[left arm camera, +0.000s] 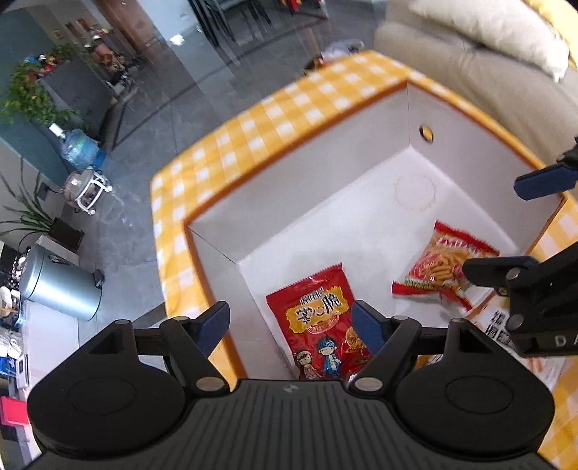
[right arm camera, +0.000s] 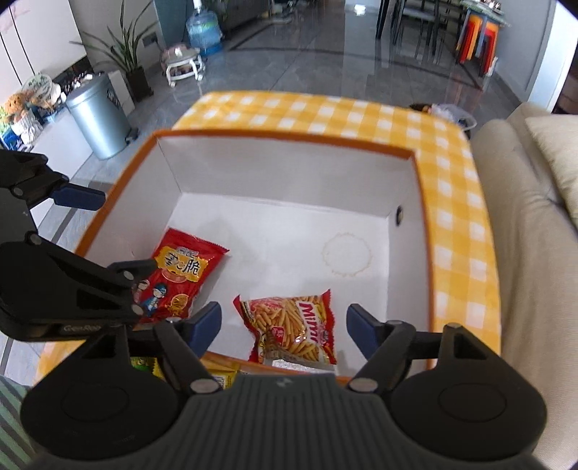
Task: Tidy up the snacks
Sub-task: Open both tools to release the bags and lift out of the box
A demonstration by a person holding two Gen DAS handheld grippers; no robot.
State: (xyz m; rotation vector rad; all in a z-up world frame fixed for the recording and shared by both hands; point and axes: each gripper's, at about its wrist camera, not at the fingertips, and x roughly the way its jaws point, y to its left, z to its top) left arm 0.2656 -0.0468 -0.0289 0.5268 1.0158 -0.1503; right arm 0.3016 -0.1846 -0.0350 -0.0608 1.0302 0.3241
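Note:
A white box with an orange rim (left arm camera: 300, 152) (right arm camera: 274, 141) stands on a yellow checked tablecloth. Two snack packets lie flat on its floor: a red packet with cartoon figures (left arm camera: 319, 321) (right arm camera: 177, 274) and a red Mimi fries packet (left arm camera: 442, 265) (right arm camera: 292, 325). My left gripper (left arm camera: 290, 321) hangs open above the box's near left corner, over the cartoon packet, holding nothing. My right gripper (right arm camera: 283, 325) is open above the Mimi packet, its pads apart from it. Each gripper shows at the edge of the other's view.
Further snack packets (right arm camera: 216, 372) (left arm camera: 505, 336) lie on the cloth just outside the box's near wall. A beige sofa (right arm camera: 523, 235) runs along the right side. A metal bin (right arm camera: 97, 115), a water bottle (right arm camera: 204, 32) and plants stand on the floor beyond.

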